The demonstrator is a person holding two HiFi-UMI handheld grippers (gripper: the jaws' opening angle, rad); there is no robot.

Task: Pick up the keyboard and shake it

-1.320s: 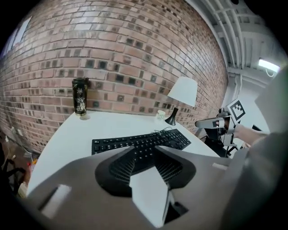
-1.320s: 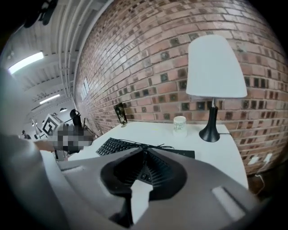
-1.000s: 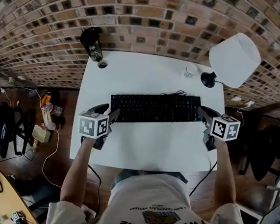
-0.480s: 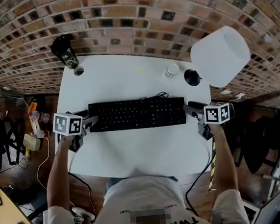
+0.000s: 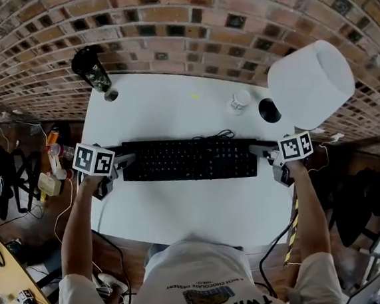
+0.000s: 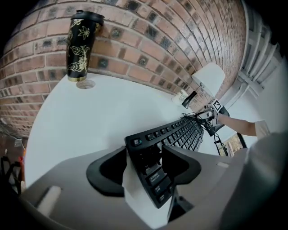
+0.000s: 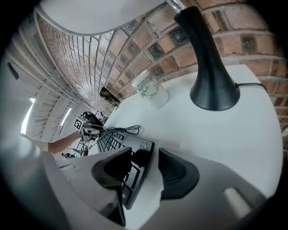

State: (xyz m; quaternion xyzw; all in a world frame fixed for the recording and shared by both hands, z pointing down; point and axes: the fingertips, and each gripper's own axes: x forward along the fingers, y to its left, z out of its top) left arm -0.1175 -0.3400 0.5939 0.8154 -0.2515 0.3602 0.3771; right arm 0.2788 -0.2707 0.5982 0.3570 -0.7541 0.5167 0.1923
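On the white worktop [image 5: 181,202] pushed against a brick wall, the black keyboard [image 5: 189,159] lies flat across the middle, its cable [image 5: 218,136] looped at the back edge. The step in hand looks like the grasp that comes before lifting. The left hand-held gripper [image 5: 127,162] is at the keyboard's left end and the right hand-held gripper [image 5: 262,150] at its right end. The left gripper view shows that end of the keyboard between jaws that have just been closing. A strip of white worktop shows between one jaw and the keyboard's edge, so I judge it not yet clamped. The right gripper view shows jaws that have just been opening and stand apart around the other end, again with a gap on one side. The next move probably calls for both pairs of jaws to close firmly and together, so the keyboard rises level rather than pivoting on one end, with some slack kept in the cable before any shaking. As for containers, a black tumbler [image 5: 92,69] with a gold leaf pattern stands at the back left corner with its lid on, so its contents are hidden. A small clear glass [image 5: 240,100] sits near the black base of the lamp [image 5: 310,83] at the back right, and I cannot tell whether it holds anything.
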